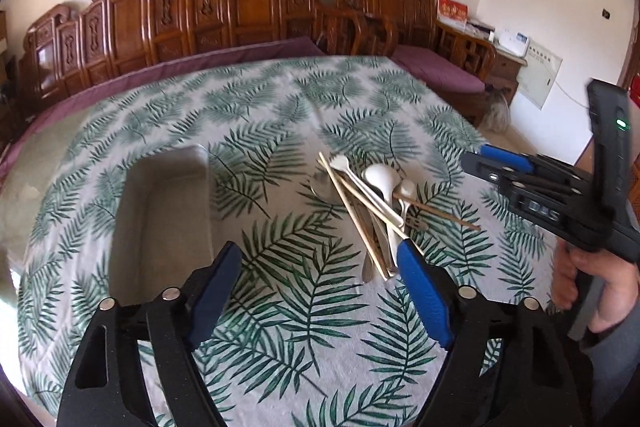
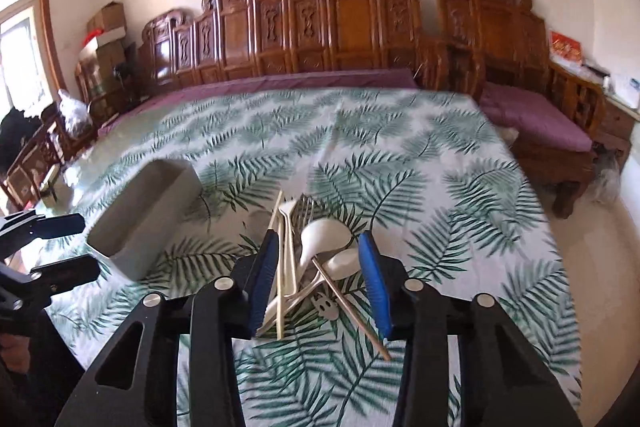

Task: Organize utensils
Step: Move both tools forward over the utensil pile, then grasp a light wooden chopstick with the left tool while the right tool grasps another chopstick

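Left wrist view: table w/ leaf-print cloth (image 1: 280, 107) filled most of frame; carved wooden bench (image 1: 240, 7) w/ purple cushion ran behind it along the wall. Grey rectangular bin (image 1: 160, 211) sat on cloth, left of centre, nothing visible inside. Utensil pile (image 1: 376, 211) lay to the right of bin, apart from it: pale chopsticks, white spoons, metal cutlery, one brown stick, all crossed over each other. Left gripper (image 1: 320, 291) hovered above bare cloth betw. bin and pile, jaws apart, nothing betw. pads; its right blue pad overlapped the near end of pile in view, contact not determinable. Right gripper (image 1: 480, 157) came in from right edge, held by a hand (image 1: 592, 283).

Right wrist view: same bin (image 2: 144, 215) left of pile (image 2: 312, 259). Right gripper (image 2: 320, 291) framed the pile, jaws partly closed but pads not pressing on anything; the utensils showed betw. them. Large white spoon (image 2: 324, 231) on top, smaller one (image 2: 344, 261) just beside. Left gripper (image 2: 72, 247) at left edge, jaws apart.
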Demonstrator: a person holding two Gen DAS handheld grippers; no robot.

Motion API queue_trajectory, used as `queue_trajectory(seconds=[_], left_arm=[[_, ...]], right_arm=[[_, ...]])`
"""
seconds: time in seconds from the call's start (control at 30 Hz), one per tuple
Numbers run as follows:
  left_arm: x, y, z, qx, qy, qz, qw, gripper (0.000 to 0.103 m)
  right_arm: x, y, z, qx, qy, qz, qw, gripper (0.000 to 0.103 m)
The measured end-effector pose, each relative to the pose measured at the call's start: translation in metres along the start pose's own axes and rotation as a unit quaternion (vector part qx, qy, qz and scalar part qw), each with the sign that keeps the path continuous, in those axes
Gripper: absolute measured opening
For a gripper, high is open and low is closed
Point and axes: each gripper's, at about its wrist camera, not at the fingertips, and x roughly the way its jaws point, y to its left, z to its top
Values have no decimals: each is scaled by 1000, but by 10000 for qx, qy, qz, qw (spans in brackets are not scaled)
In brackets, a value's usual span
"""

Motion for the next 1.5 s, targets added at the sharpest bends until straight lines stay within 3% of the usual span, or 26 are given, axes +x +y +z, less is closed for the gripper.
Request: queue_trajectory(seconds=[0.17, 0.37, 0.57, 0.7, 0.93, 1.03, 1.1, 1.5], left_arm=[[33, -1, 0, -10, 267, -14, 9996, 69], [77, -6, 5, -172, 561, -123, 9982, 59], [120, -13, 8, -355, 888, -310, 9949, 45], [139, -17, 10, -443, 1017, -462, 9928, 27], [159, -25, 14, -504, 1157, -561, 9904, 27], [165, -18, 15, -706, 1249, -665, 9874, 12], [163, -14, 14, -807, 1217, -711, 9867, 10], [154, 5, 12, -956, 1241, -722, 9850, 9]], right_arm=[[46, -11, 0, 7, 380, 241, 9990, 41], [59, -11, -3, 117, 448, 392, 9982, 41], [63, -17, -11, 235, 600, 464, 9968, 36], [63, -11, -12, 125, 618, 539, 9965, 36], [64, -4, -15, 31, 681, 564, 9961, 36], [65, -4, -17, 12, 716, 595, 9957, 34], [68, -5, -20, 20, 801, 616, 9949, 33], [74, 28, -40, -327, 1153, 752, 9899, 29]])
